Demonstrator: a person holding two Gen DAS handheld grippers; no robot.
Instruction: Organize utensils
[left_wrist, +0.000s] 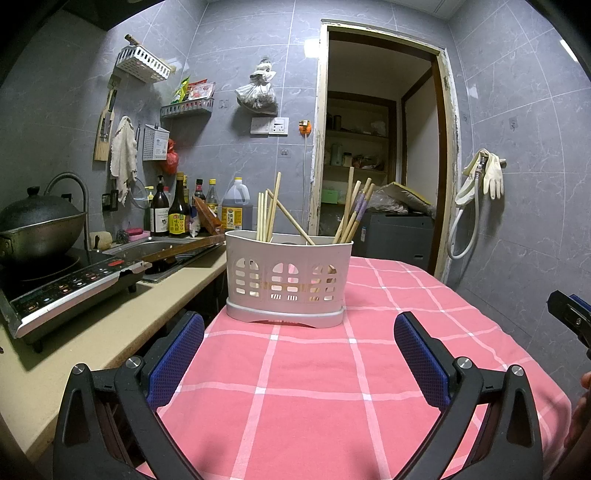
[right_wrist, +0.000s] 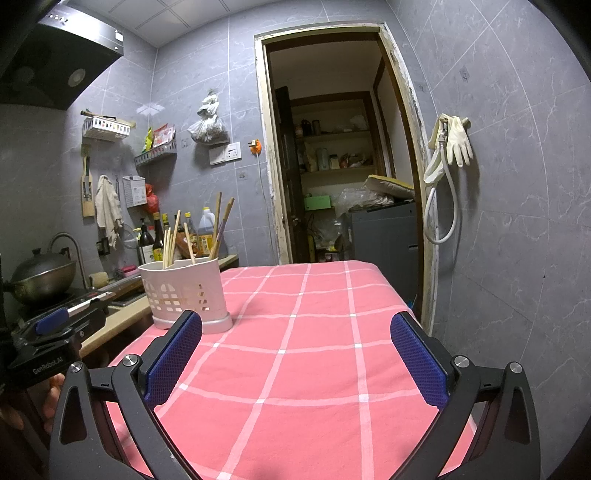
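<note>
Jaws of both the left gripper (left_wrist: 299, 347) and right gripper (right_wrist: 295, 349) gape wide, holding nothing, short of the chopstick holder (left_wrist: 288, 280) near the table's (left_wrist: 406, 369) left edge. A careless push could tip it off, spilling the chopsticks (left_wrist: 271, 214).

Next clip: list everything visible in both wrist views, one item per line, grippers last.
White slotted plastic utensil caddy: one, white, on the table's left edge by the counter.
Wooden chopsticks: about a dozen, pale wood, some with purple bands, standing in the caddy.
Pink checked tablecloth: one, pink with white lines, covering the table.
Black lidded wok: one, dark, on the induction cooker.
Black induction cooker: one, on the beige counter.
Sauce and oil bottles: several, mostly dark, behind the sink.
Cream rubber gloves: one pair, hung on the right wall.
Left gripper: blue pads, open, empty.
Right gripper: blue pads, open, empty.
</note>
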